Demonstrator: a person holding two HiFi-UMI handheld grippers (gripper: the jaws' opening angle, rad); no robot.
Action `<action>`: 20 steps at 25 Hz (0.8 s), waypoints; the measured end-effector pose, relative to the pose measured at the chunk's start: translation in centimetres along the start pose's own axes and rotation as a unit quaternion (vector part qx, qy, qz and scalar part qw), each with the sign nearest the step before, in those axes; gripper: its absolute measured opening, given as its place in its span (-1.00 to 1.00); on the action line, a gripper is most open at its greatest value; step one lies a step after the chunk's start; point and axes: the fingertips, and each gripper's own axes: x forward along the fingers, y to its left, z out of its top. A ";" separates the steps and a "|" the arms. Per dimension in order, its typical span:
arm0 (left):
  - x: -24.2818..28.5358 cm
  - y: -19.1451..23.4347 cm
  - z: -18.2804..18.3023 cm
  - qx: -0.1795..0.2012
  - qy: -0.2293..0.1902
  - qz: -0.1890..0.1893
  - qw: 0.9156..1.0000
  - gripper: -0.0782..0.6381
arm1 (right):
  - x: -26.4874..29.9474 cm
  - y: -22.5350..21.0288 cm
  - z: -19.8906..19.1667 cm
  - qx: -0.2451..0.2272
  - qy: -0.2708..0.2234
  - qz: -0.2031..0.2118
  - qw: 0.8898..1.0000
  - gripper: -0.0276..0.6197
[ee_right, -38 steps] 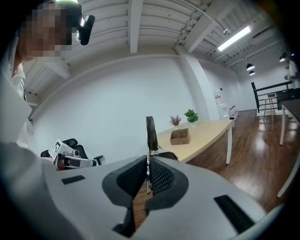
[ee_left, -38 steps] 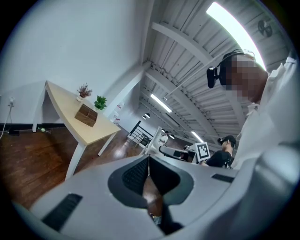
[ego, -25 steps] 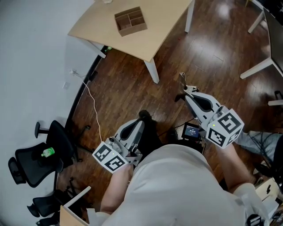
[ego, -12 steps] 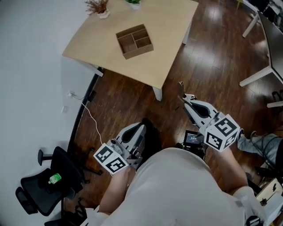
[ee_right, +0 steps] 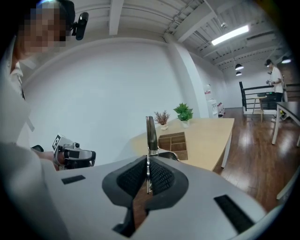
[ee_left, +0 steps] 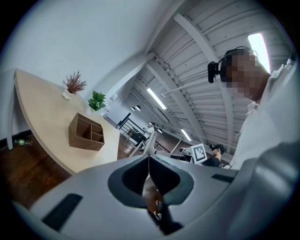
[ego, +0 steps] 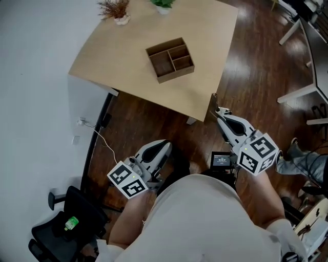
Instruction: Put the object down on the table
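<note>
A light wooden table (ego: 128, 59) stands ahead, with a brown wooden compartment box (ego: 170, 59) on it. My right gripper (ego: 219, 111) is shut on a thin flat metal utensil (ego: 213, 101) that sticks out past its tips, close to the table's near edge. The right gripper view shows the utensil (ee_right: 150, 133) upright between the shut jaws of the right gripper (ee_right: 148, 160), with the box (ee_right: 172, 142) behind it. My left gripper (ego: 165, 146) hangs lower over the dark wood floor. In its own view the left gripper (ee_left: 149, 157) is shut with nothing in it.
Two small potted plants (ego: 115, 8) stand at the table's far edge. A black office chair (ego: 72, 225) carrying a green bottle is at lower left. A white cable (ego: 97, 140) lies on the floor. White legs of another table (ego: 302, 92) are at right.
The table and box have drawn nearer to both grippers and lower in the head view. The right gripper with the utensil now reaches the table's near edge. Both grippers stay shut.
</note>
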 end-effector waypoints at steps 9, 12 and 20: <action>1.3 2.6 1.8 -0.011 0.004 -0.012 1.000 -0.78 | 3.4 -2.0 1.9 -0.022 0.010 -0.004 1.000 -0.90; 2.5 3.5 2.2 -0.001 0.002 -0.004 1.000 -0.78 | 5.0 -4.1 2.7 -0.021 0.010 0.008 1.000 -0.90; 4.2 5.0 4.1 -0.004 -0.026 0.030 0.999 -0.78 | 9.4 -7.5 4.6 -0.042 0.040 0.047 0.997 -0.90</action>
